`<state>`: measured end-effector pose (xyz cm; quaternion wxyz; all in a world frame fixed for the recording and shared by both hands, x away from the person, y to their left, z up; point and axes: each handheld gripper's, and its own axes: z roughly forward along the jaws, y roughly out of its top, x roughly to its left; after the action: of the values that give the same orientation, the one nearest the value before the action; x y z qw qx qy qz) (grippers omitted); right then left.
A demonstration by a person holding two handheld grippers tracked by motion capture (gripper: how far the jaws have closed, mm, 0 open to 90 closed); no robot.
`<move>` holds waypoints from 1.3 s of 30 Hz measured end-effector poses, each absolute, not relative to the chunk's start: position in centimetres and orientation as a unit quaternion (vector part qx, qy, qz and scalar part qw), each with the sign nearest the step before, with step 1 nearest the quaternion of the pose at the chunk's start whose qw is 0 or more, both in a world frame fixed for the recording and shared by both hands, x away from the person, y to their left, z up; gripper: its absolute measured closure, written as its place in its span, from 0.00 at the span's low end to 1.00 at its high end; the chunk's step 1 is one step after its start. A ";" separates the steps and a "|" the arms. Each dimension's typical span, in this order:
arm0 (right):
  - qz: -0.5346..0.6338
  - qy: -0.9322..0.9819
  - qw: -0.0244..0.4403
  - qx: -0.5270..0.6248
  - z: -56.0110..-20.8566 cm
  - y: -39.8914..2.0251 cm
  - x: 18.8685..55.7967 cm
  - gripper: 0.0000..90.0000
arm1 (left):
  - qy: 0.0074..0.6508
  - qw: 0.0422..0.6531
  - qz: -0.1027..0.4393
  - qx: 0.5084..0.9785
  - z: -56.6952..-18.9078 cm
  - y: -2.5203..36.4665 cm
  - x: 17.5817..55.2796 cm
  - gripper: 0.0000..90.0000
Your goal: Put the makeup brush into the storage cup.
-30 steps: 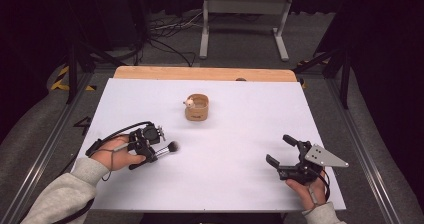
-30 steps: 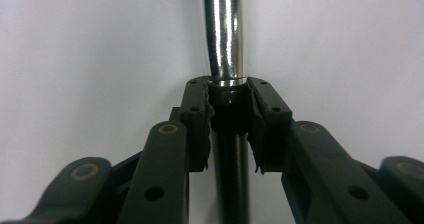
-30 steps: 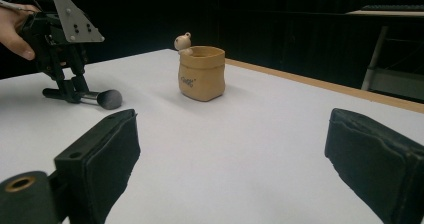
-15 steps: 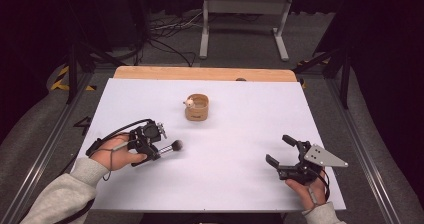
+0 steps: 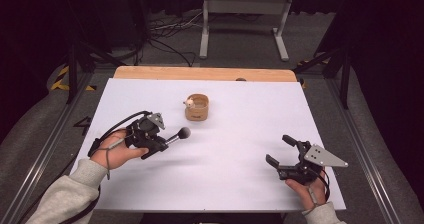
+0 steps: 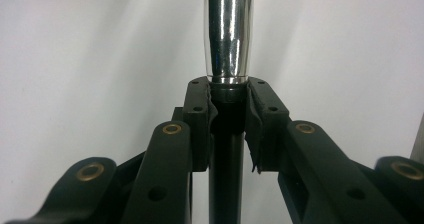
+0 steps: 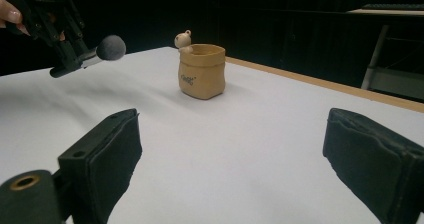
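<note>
A table [image 5: 210, 181] stands in a dark room, its top covered by a large white sheet. Along the far edge a strip of bare light wood [image 5: 200, 73] shows beyond the sheet. One thing sits directly on the white surface: a small tan pot [image 5: 197, 107] shaped like a soft sack with a rolled rim, upright, a little beyond the middle of the table. A tiny bear figure [image 7: 183, 40] peeks over its rim, and there is small dark lettering on its side, too small to read. The pot casts a faint shadow on the sheet.
</note>
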<state>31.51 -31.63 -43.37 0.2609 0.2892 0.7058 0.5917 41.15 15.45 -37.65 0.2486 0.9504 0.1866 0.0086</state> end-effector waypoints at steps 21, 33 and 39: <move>0.590 0.709 0.260 0.286 -43.4 -31.5 31.5 0.10 | 0.163 0.455 0.020 0.875 -37.4 15.6 40.2 0.82; 0.590 0.710 0.258 0.284 -43.4 -31.5 31.5 0.10 | 0.153 0.550 0.029 0.821 -37.9 15.6 40.3 0.82; 0.590 0.710 0.259 0.283 -43.4 -31.5 31.4 0.10 | 0.144 0.588 0.036 0.795 -38.3 15.4 40.6 0.82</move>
<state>31.43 -31.48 -43.42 0.2587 0.2833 0.7102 0.5903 40.62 15.41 -38.28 0.5877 0.7954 0.1439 0.0356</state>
